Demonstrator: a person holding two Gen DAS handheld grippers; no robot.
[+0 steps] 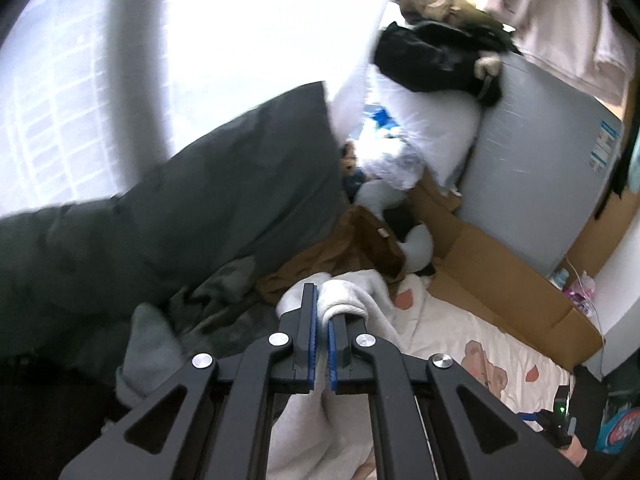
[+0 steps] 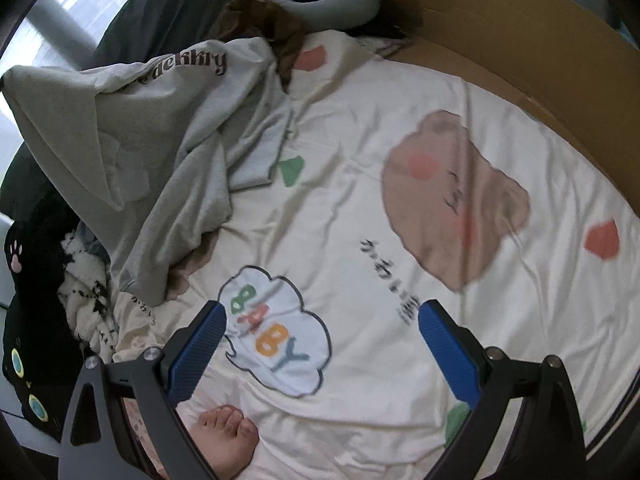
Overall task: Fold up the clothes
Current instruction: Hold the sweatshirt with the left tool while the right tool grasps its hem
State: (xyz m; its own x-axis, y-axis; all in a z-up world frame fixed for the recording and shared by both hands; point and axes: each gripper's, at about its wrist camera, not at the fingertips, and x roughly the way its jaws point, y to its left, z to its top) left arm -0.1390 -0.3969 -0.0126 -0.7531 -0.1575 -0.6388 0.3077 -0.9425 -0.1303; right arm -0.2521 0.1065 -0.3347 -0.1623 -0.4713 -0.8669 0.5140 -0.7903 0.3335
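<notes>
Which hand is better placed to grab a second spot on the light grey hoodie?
Right. The right tool is open and empty above the cream printed bedsheet, with the light grey hoodie lying just beside it. The left tool is shut on that hoodie's fabric.

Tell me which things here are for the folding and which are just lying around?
For the folding:
- grey hoodie
- left gripper, pinching it
- right gripper, open

Just lying around:
- bear bedsheet
- dark pillow
- cardboard
- brown garment

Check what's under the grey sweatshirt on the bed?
The grey sweatshirt lies on the cream cartoon-print sheet; a tan print patch shows at its lower edge. Anything further beneath is covered.
</notes>
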